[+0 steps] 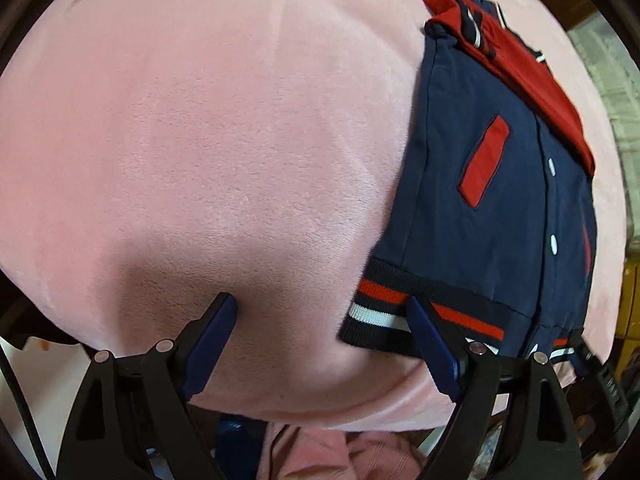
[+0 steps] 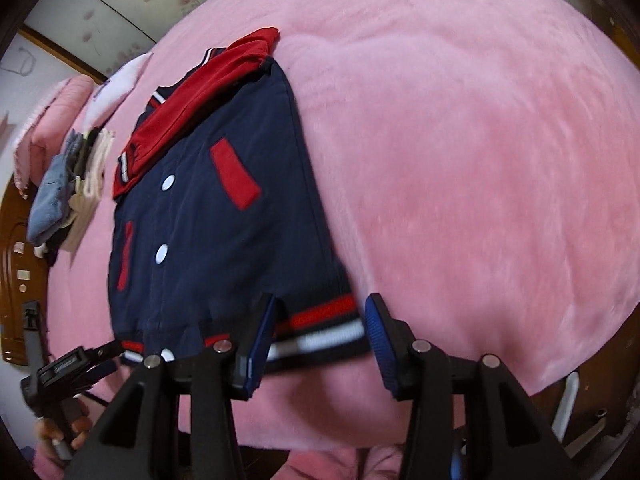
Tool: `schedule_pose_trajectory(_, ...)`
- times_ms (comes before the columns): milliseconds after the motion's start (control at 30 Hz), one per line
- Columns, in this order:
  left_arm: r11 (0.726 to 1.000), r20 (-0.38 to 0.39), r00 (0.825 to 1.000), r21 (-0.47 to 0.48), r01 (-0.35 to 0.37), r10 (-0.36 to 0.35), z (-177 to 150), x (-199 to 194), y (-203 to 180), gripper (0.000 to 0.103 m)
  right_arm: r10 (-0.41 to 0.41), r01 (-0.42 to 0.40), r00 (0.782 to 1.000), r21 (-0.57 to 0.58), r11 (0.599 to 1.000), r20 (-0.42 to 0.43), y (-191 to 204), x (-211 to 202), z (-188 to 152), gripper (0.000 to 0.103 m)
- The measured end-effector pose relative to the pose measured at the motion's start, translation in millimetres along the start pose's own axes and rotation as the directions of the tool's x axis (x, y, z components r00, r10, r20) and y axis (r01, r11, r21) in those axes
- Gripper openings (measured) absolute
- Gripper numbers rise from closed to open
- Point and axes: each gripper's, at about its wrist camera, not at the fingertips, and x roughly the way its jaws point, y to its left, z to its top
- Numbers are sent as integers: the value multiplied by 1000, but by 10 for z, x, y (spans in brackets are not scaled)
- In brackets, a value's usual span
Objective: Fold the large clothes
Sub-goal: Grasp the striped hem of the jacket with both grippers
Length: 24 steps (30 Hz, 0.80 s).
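Close to the cameras, the left tool (image 1: 322, 312) was spread wide over the pink blanket (image 1: 200, 140), holding nothing. The right tool (image 2: 320, 314) was also wide, with the striped hem (image 2: 320, 326) between its fingers. Farther back, the blue and red jacket (image 2: 216, 208) lay flat on the blanket. Beyond it sat a pile of folded clothes (image 2: 64, 192).

Navy varsity jacket (image 2: 224, 216) with red sleeves (image 2: 192, 116), red pocket welts, white snap buttons (image 2: 168, 182) and a striped ribbed hem (image 2: 320, 324). Lying front-up and flat on the pink plush blanket (image 2: 480, 160), both sleeves folded in across the upper chest, hem nearest.
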Motion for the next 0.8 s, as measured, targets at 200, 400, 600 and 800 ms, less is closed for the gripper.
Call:
schedule_pose_trajectory(200, 988, 29, 988, -11, 151, -151, -72, -62, -61, 78, 66, -66, 998, 23, 998, 8, -4, -16, -86, 46)
schedule_pose_trajectory(400, 983, -1, 983, 9, 183, -183, -100, 21, -318, 45, 143, -144, 990, 83, 986, 8, 38, 8, -58, 18)
schedule_pose_trajectory(600, 961, -30, 962, -73, 267, -270, -73, 63, -320, 14, 210, -211, 977, 18, 977, 27, 253, -88, 43, 16)
schedule_pose_trajectory(800, 922, 1, 937, -178, 343, -348, -39, -36, -254, 12, 306, -307, 950, 12, 952, 63, 435, -206, 286, 12)
